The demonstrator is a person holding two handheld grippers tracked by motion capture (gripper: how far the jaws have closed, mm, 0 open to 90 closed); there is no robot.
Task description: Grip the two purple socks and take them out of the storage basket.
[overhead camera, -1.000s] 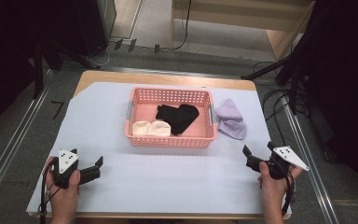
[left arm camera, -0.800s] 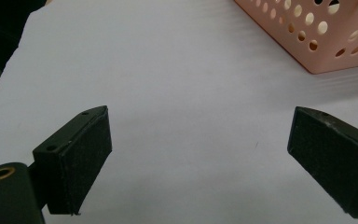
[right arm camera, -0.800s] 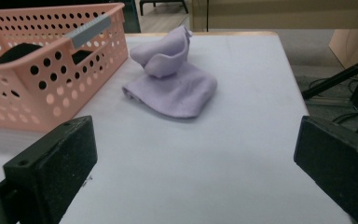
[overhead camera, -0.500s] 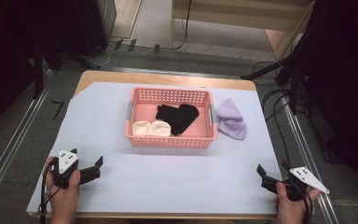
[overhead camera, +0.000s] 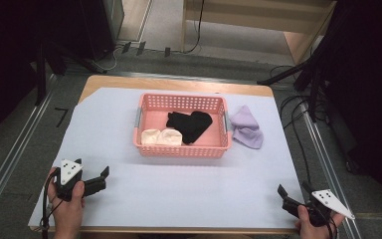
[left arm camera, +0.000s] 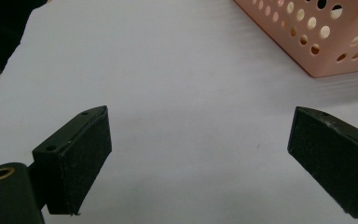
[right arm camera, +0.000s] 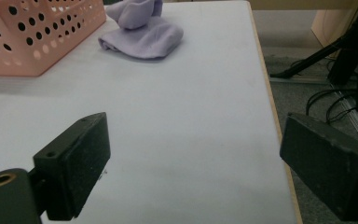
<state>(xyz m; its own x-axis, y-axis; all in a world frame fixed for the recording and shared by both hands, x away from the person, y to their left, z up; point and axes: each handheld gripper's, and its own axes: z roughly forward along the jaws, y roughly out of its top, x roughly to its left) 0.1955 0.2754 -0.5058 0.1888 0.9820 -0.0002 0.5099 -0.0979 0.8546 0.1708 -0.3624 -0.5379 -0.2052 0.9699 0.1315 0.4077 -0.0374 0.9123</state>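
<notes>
A lab or recording room: the tabletop (overhead camera: 129, 209) is covered with a plain white sheet, black stands (overhead camera: 306, 69) rise beyond its far corners, cables (overhead camera: 298, 107) trail over the grey floor (overhead camera: 229, 40), and metal rails (overhead camera: 10, 164) flank both sides.

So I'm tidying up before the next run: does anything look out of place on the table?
One thing: a lilac cloth lies crumpled on the white sheet just outside the pink basket's right wall, while the black cloth and the cream items sit inside it. Nothing looks spilled or damaged.
</notes>
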